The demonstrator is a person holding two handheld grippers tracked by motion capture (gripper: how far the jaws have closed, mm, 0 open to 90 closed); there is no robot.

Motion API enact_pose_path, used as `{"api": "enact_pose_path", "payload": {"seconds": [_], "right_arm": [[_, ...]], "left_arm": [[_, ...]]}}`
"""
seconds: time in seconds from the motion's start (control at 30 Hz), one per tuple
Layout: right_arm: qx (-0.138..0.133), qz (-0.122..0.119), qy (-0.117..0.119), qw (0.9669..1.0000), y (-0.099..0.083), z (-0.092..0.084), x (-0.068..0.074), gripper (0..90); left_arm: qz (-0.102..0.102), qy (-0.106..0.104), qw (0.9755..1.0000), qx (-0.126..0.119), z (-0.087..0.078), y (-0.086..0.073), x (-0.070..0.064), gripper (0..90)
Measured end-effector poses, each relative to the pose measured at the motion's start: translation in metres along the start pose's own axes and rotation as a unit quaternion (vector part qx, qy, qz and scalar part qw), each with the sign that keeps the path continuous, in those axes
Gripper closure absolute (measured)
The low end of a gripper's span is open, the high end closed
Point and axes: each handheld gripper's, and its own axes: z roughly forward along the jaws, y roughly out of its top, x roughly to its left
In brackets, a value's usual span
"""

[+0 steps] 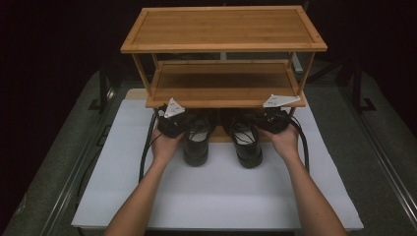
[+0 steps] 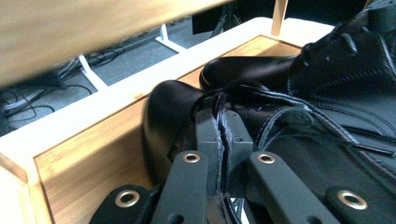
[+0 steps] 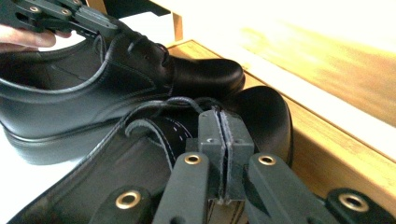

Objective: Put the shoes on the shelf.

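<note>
Black shoes sit toes under the rack's lowest shelf.

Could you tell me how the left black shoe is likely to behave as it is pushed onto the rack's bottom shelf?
The left shoe probably keeps its shape: its toe looks firm and rounded. Its flat sole should slide rather than tip. The left gripper pinches only thin upper leather, which may flex.

shoes: smooth glossy black leather | rack: pale matt wood | claw: matt grey plastic
</note>
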Motion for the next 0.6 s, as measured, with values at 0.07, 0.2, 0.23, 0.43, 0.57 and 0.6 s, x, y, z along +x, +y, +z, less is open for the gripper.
{"api": "enact_pose_path", "payload": {"seconds": [0.07, 0.2, 0.23, 0.43, 0.57, 0.6], "right_arm": [[0.000, -0.001, -0.002, 1.0000, -0.001, 0.000, 0.000, 88.2], [0.000, 0.003, 0.000, 1.0000, -0.003, 0.000, 0.000, 88.1], [0.001, 0.007, 0.002, 1.0000, -0.005, 0.000, 0.000, 88.1], [0.010, 0.006, -0.008, 0.9999, -0.013, -0.003, 0.002, 82.9], [0.002, 0.011, -0.007, 0.9999, -0.011, -0.015, 0.006, 72.1], [0.001, 0.009, -0.006, 0.9999, -0.011, -0.018, 0.007, 67.3]], "left_arm": [[-0.002, -0.003, 1.0000, 0.000, 0.000, -0.001, 0.000, 87.9], [-0.005, -0.021, 0.9998, 0.003, -0.001, -0.005, 0.001, 87.3], [-0.007, -0.026, 0.9996, 0.002, -0.003, -0.007, 0.000, 87.2], [-0.013, -0.032, 0.9994, -0.002, -0.008, -0.009, 0.000, 75.8], [-0.012, -0.045, 0.9989, -0.005, -0.021, -0.003, -0.003, 58.2], [-0.012, -0.051, 0.9986, -0.004, -0.026, -0.002, -0.003, 53.4]]}}
